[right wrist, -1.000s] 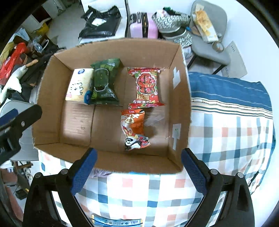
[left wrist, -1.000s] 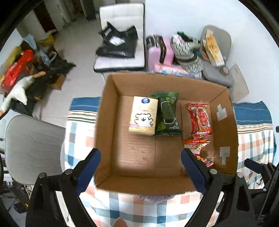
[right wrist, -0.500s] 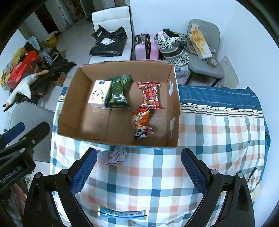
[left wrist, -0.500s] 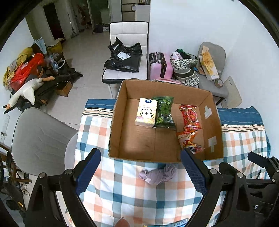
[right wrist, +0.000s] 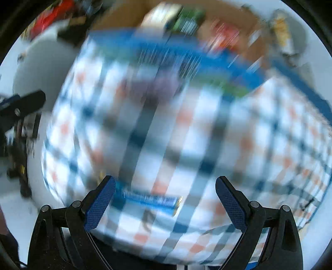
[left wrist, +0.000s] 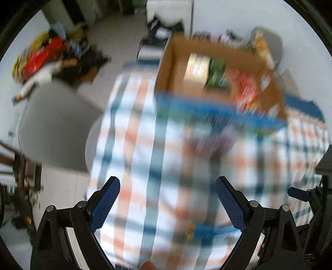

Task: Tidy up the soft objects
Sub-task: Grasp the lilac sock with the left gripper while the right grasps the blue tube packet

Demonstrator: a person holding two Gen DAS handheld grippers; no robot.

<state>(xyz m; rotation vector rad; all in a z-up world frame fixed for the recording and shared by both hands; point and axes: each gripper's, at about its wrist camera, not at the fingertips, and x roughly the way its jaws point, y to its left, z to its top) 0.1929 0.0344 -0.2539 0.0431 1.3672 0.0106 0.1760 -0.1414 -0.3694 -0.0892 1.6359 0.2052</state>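
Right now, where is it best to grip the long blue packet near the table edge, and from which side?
Probably across its narrow middle, from above: the blue packet lies flat on the checked cloth, lengthwise between the open right gripper fingers, so the gripper should turn to span its short side. Blur hides finer detail.

I am looking into a lived-in room of a home, though both views are badly smeared. A blue, orange and white checked cloth [left wrist: 157,145] covers the counter, and an open brown cardboard box [left wrist: 166,68] of snack packets sits on it. A grey padded chair [left wrist: 56,124] stands beside the counter. On the pale tiled floor [left wrist: 122,35], a heap of red, yellow and dark belongings [left wrist: 47,56] lies against the white wall [left wrist: 217,14].
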